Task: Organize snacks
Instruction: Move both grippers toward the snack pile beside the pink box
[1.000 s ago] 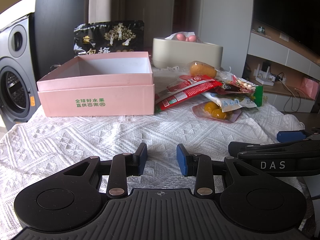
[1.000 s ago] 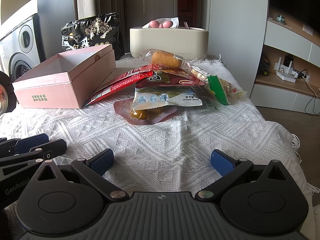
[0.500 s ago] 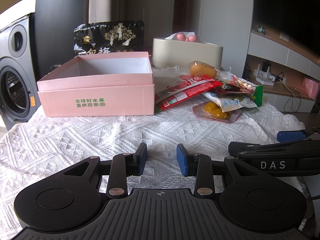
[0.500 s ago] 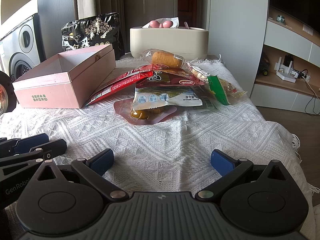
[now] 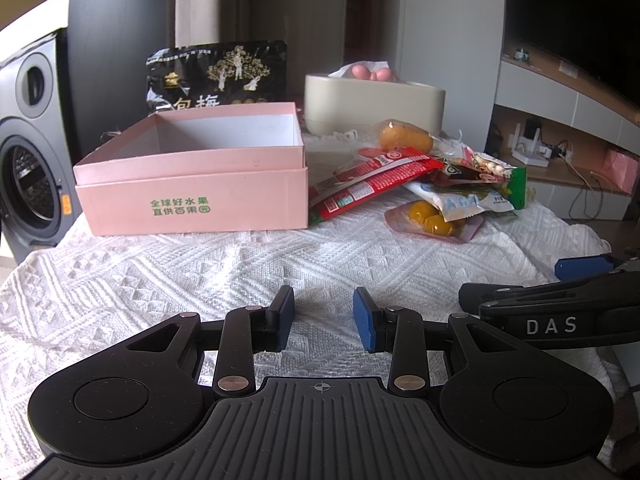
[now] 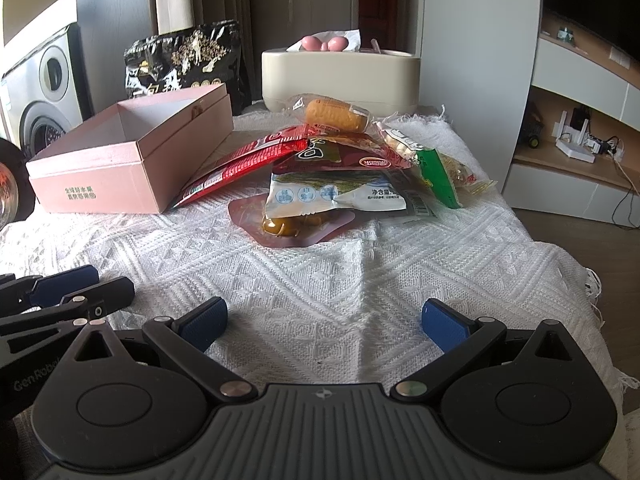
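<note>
An open, empty pink box (image 5: 192,196) (image 6: 132,160) stands on the white knitted cloth at the left. A pile of snack packets lies to its right: a red packet (image 5: 372,184) (image 6: 248,164), a white-blue packet (image 6: 332,196), a pink pouch with yellow pieces (image 5: 432,220) (image 6: 292,228), an orange roll in clear wrap (image 5: 404,140) (image 6: 336,114) and a green-edged packet (image 6: 436,176). My left gripper (image 5: 323,320) is partly open and empty, near the front edge. My right gripper (image 6: 323,320) is wide open and empty, well short of the pile.
A black snack bag (image 5: 220,76) stands behind the box. A cream tissue box (image 5: 372,104) with pink balls sits at the back. A washing machine (image 5: 28,152) is at the left. The table drops off at the right, with shelves beyond.
</note>
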The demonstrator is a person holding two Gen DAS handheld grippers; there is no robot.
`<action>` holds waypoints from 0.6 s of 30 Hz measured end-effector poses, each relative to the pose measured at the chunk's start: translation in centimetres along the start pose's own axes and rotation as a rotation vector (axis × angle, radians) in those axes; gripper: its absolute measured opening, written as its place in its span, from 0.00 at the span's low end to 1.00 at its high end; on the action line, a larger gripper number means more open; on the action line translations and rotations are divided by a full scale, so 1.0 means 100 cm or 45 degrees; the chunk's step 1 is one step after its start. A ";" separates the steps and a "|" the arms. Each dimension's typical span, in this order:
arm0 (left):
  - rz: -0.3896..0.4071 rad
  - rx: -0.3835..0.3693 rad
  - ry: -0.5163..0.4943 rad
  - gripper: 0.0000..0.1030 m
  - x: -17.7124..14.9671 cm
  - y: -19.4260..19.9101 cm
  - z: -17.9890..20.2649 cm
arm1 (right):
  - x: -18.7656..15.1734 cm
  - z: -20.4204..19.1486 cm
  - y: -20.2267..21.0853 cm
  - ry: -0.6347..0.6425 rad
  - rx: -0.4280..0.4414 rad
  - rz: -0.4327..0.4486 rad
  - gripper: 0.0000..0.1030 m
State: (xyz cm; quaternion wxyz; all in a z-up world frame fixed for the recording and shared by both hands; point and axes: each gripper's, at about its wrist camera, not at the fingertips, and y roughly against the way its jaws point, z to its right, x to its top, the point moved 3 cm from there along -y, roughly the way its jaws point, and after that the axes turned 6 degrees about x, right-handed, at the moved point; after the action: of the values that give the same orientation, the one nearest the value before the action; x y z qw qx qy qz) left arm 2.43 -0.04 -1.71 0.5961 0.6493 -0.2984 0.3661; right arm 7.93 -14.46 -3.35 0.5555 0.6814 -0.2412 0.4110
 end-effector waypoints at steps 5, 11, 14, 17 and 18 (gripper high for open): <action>-0.076 -0.002 -0.060 0.37 0.012 -0.003 0.001 | 0.007 0.004 -0.001 0.071 0.089 -0.118 1.00; -0.260 -0.134 0.080 0.29 0.053 -0.017 -0.012 | 0.013 0.012 -0.002 0.150 0.199 -0.243 1.00; -0.163 -0.146 0.092 0.29 0.073 -0.016 -0.013 | 0.009 0.010 0.000 0.218 0.220 -0.199 1.00; -0.015 -0.167 -0.011 0.29 0.089 -0.012 -0.004 | 0.016 0.013 -0.003 0.274 0.272 -0.224 0.99; 0.013 -0.193 -0.063 0.29 0.094 -0.013 0.000 | 0.021 0.015 -0.002 0.269 0.295 -0.231 0.93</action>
State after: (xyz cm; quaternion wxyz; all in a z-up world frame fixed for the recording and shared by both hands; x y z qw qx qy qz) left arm 8.65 0.59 5.35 0.6342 0.6096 -0.3431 0.3294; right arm 9.67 -15.55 -1.85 0.5304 0.7130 -0.0700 0.4533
